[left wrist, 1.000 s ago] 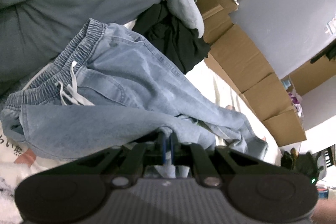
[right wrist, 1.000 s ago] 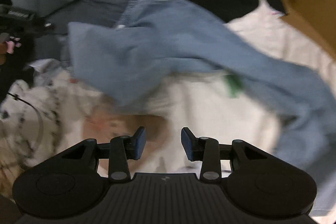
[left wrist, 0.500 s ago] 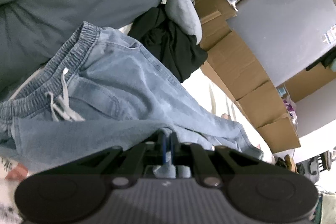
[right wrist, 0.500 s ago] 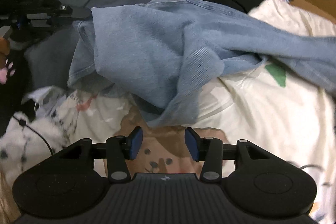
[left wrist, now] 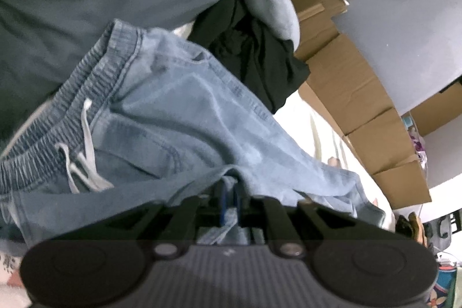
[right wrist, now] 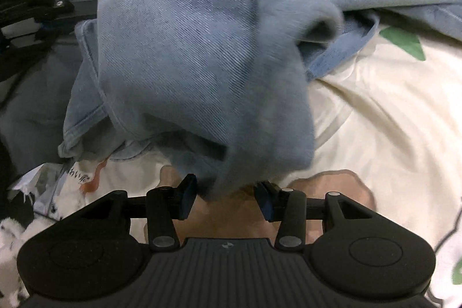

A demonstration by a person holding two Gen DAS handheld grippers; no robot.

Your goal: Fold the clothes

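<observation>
I am pinching a fold of the light blue jeans (left wrist: 184, 117) in my left gripper (left wrist: 228, 202), its blue pads pressed together on the denim near the middle of the garment. The jeans are lying across the cream printed bedsheet (right wrist: 375, 111), with the elastic waistband and white drawstring (left wrist: 83, 155) sitting to the left and a leg trailing off to the right. A black garment (left wrist: 260, 54) is lying just beyond them, beside the cardboard boxes (left wrist: 355, 94). My right gripper (right wrist: 226, 198) is standing spread, a hanging corner of denim drooping between its fingers without being clamped.
</observation>
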